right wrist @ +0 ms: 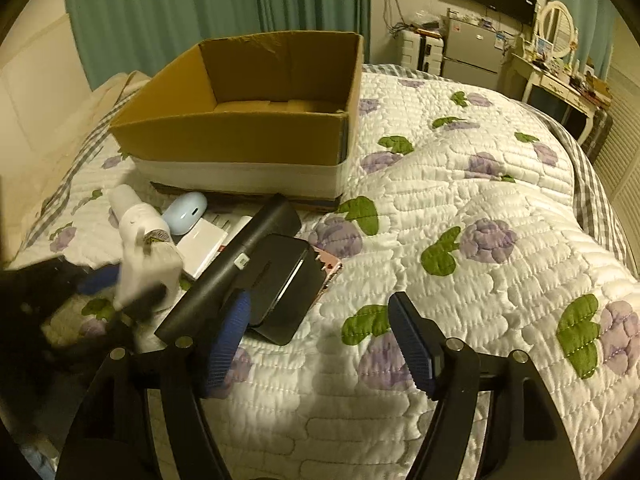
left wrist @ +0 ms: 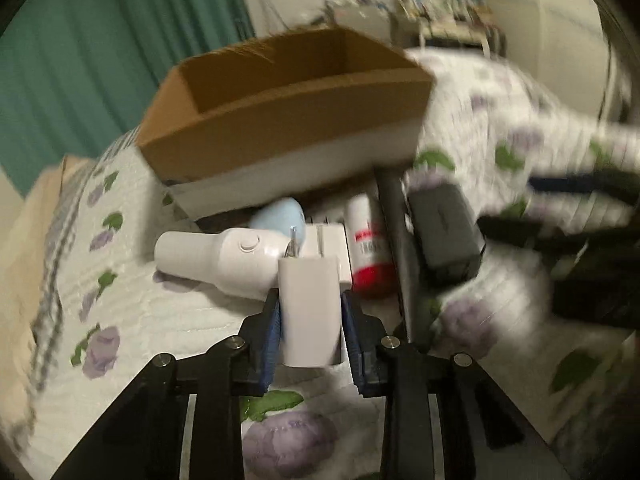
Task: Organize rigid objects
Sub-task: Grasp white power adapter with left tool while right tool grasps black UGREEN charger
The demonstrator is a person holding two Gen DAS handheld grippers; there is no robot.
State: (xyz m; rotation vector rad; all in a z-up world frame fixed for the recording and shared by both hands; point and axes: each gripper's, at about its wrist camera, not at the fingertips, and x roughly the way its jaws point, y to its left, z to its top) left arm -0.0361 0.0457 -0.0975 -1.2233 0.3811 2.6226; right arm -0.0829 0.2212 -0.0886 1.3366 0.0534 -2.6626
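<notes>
While left gripper (left wrist: 310,316) pinches white charger (left wrist: 308,304) between blue fingers (left wrist: 272,332), lifted clear of pile on bed quilt (right wrist: 460,208), step in hand reads as carry to cardboard box (right wrist: 256,120). Box open, looks empty, just beyond pile. Next: raise over near wall, release inside. Right gripper (right wrist: 320,340) fingers spread, holding nothing, near black case (right wrist: 280,292).

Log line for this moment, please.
left gripper: shut on white charger | right gripper: open, empty | cardboard box: nothing visible inside
</notes>
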